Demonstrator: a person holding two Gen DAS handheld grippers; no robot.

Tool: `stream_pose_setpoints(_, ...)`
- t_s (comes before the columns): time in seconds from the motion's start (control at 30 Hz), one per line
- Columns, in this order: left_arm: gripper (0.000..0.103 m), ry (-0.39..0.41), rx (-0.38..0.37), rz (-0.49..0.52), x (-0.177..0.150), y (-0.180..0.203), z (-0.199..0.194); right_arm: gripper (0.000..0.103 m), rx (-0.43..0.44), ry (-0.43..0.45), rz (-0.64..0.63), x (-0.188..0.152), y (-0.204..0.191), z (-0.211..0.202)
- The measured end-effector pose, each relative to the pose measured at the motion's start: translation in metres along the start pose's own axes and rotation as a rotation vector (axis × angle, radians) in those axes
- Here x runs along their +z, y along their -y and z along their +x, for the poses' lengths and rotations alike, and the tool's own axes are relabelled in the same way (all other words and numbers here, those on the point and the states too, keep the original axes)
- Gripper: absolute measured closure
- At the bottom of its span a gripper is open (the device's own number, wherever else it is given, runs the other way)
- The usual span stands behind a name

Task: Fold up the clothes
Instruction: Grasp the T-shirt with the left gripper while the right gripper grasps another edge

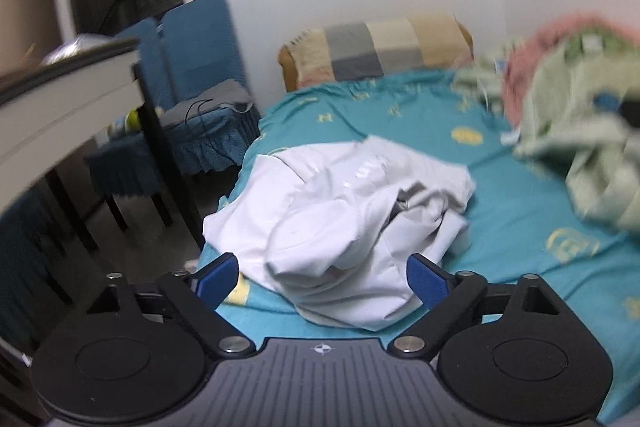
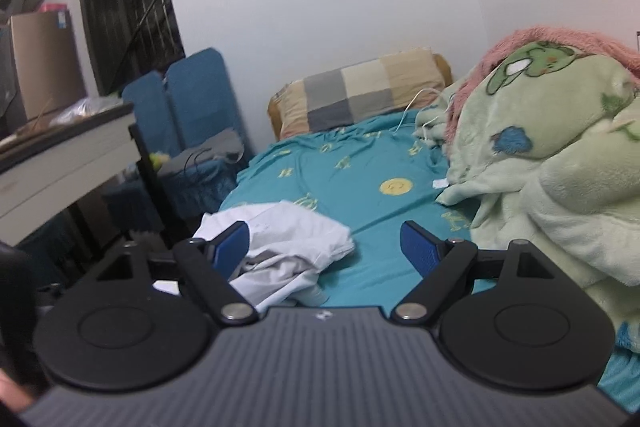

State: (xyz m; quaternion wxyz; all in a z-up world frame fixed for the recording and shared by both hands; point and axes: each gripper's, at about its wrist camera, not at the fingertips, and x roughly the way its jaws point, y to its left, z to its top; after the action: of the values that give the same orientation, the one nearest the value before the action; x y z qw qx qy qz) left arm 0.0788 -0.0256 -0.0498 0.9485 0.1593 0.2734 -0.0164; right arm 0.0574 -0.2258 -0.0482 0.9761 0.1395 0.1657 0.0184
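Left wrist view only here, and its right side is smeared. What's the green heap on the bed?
Observer: A light green fleece blanket with a cartoon frog print, piled against a pink blanket.
Operator: Right hand-held gripper?
Observer: The right hand-held gripper is open and grips nothing. The white garment lies on the sheet past its left finger.
Operator: Anything loose near the pillow?
Observer: A white cable trails from the green blanket onto the teal sheet, just in front of the checked pillow.
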Motion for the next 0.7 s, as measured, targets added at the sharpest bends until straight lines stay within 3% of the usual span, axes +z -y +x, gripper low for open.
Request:
stream_pose_setpoints(0.13, 0.027, -0.027, 0.041, 0.114, 0.008, 0.019, 0.042, 0.019, 0.001, 0.001, 0.028, -0.001, 0.009, 0.007)
stream_pose_setpoints(0.2, 0.042, -0.034, 0.045, 0.104, 0.011, 0.018, 0.060, 0.019, 0.010, 0.000, 0.034, -0.002, 0.011, 0.012)
stream_pose_setpoints(0.27, 0.052, -0.033, 0.003, 0.025, 0.013, 0.007, 0.068, 0.019, 0.018, -0.003, 0.041, -0.002, 0.013, 0.016)
stream_pose_setpoints(0.33, 0.074, -0.024, -0.043, -0.046, 0.015, -0.004, 0.070, 0.019, 0.022, -0.011, 0.050, -0.003, 0.015, 0.020)
stream_pose_setpoints(0.4, 0.086, -0.006, -0.085, -0.091, 0.017, -0.012, 0.065, 0.019, 0.026, -0.018, 0.057, -0.004, 0.016, 0.023)
stream_pose_setpoints(0.53, 0.095, 0.071, -0.166, -0.203, 0.018, -0.032, 0.036, 0.019, 0.035, -0.025, 0.042, -0.006, 0.013, 0.026)
stream_pose_setpoints(0.7, 0.096, 0.163, -0.277, -0.317, 0.016, -0.059, -0.009, 0.019, 0.068, -0.018, -0.014, -0.009, 0.002, 0.022)
